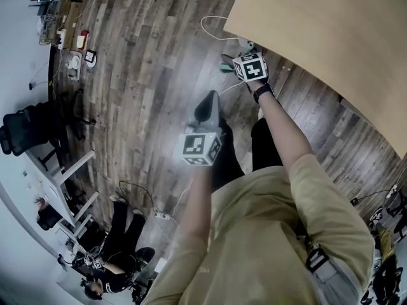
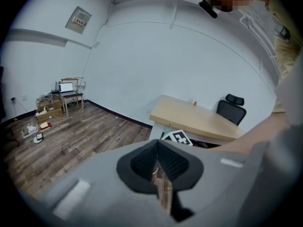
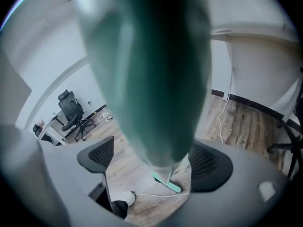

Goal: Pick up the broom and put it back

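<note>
Right gripper point(image 3: 152, 163) is released, its jaws wide around the green broom point(image 3: 151, 79) handle; the broom's head rests on the floor at 6 o'clock in its view. Left gripper point(image 2: 158, 163) is clenched on nothing. This is likely the put-back step, so next comes withdrawing without tipping the handle

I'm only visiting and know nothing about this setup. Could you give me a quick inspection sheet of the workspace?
Surface: wood-plank floor; tan tabletop at one side.
Job's things: teal broom, handle between the right claw's jaws, head down on the floor.
Clutter: boxes and small gadgets along the wall.
Grippers: left claw shut, nothing in it; right claw open, pads apparently off the handle.
Cables: white cable loose on the floor by the table; power strip.
Surroundings: office chair; seated person.
</note>
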`<state>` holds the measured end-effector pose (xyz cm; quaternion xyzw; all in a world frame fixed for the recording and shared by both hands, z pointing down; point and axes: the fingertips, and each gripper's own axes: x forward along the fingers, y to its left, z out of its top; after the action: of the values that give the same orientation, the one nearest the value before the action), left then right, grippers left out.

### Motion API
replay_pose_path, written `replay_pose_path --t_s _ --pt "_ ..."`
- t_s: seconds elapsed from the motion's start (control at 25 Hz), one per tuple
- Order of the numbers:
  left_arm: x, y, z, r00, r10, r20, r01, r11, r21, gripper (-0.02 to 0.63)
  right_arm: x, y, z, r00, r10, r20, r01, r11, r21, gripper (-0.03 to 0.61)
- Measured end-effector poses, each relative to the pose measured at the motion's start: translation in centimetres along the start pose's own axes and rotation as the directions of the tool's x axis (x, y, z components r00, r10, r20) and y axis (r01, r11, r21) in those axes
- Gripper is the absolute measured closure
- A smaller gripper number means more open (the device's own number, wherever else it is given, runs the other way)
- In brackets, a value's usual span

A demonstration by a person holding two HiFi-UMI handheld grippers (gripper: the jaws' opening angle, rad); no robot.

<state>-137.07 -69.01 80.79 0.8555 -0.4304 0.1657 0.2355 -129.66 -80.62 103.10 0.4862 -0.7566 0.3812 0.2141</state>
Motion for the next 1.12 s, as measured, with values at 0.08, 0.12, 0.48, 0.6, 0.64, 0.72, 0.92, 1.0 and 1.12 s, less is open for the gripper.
replay_pose_path --t_s 0.08,0.12,0.48,0.6,0.64,0.72,0.92,1.0,1.12 --pt "0.0 -0.2 0.0 1.000 0.000 0.000 0.000 1.000 -0.004 0.612 -0.4 -0.5 -0.4 1.000 -0.008 -0.004 0.008 1.000 0.021 0.092" --pt "0.0 -0.3 0.0 1.000 0.000 0.000 0.000 1.000 -0.006 0.612 -0.6 -0.7 -0.6 1.000 -0.010 -0.003 0.010 0.999 0.030 0.092" --pt "0.7 -0.9 -0.5 1.000 -0.003 -0.006 0.003 1.000 -0.009 0.612 -2.1 -1.2 -1.0 1.000 0.017 0.019 -0.016 1.000 -0.021 0.063" --pt "0.7 -1.7 -0.5 1.000 -0.013 -0.012 0.013 1.000 -0.007 0.612 -3.1 -0.8 -0.6 0.999 0.021 0.042 -0.018 0.997 -0.072 0.053" --pt "0.7 -2.1 -0.5 1.000 -0.017 -0.014 0.017 1.000 -0.004 0.612 -3.4 -0.9 -0.5 0.998 0.023 0.056 -0.019 0.998 -0.064 0.047" --pt "0.9 -2.8 -0.7 1.000 -0.025 -0.016 0.025 1.000 0.001 0.612 -4.0 -1.3 -0.6 0.996 0.023 0.082 -0.020 0.999 -0.036 0.046" --pt "1.1 -3.7 -1.0 0.999 -0.035 -0.023 0.035 0.999 0.010 0.612 -5.3 -2.2 -0.9 0.992 0.019 0.127 -0.019 1.000 -0.002 0.046" --pt "1.2 -3.8 -1.1 0.999 -0.037 -0.027 0.037 0.999 0.012 0.612 -5.7 -2.5 -1.0 0.991 0.016 0.136 -0.016 1.000 0.000 0.046" --pt "1.3 -4.4 -1.5 0.999 -0.044 -0.032 0.044 0.999 0.017 0.612 -6.3 -3.0 -1.7 0.990 0.012 0.143 -0.013 1.000 0.006 0.046"
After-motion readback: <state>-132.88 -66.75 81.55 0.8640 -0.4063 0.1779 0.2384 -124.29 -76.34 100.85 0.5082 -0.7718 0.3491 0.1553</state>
